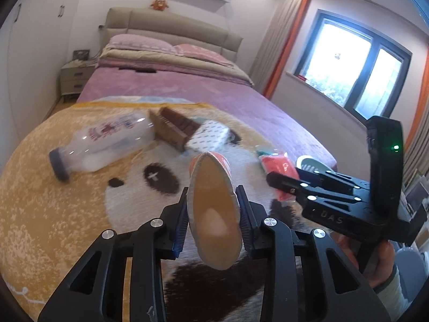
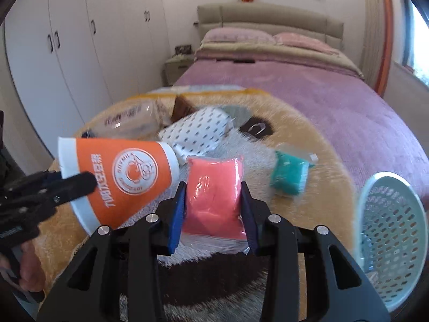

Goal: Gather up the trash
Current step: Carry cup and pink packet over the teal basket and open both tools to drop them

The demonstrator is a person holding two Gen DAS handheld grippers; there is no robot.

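Observation:
My left gripper (image 1: pixel 213 209) is shut on an orange paper cup (image 1: pixel 214 214), squeezing its rim into an oval; the cup also shows in the right wrist view (image 2: pixel 120 179). My right gripper (image 2: pixel 213 206) is shut on a pink plastic packet (image 2: pixel 213 196), which shows red beside the right gripper in the left wrist view (image 1: pixel 278 169). On the panda blanket (image 1: pixel 67 214) lie a clear plastic bottle (image 1: pixel 104 142), a brown cardboard box (image 1: pixel 174 128), a white dotted packet (image 2: pixel 198 134) and a teal packet (image 2: pixel 289 174).
A pale green perforated basket (image 2: pixel 388 228) stands at the right edge of the bed. The purple bedspread (image 2: pixel 308 94) stretches to the pillows and headboard. White wardrobes (image 2: pixel 67 53) stand left, a window (image 1: pixel 354 67) right.

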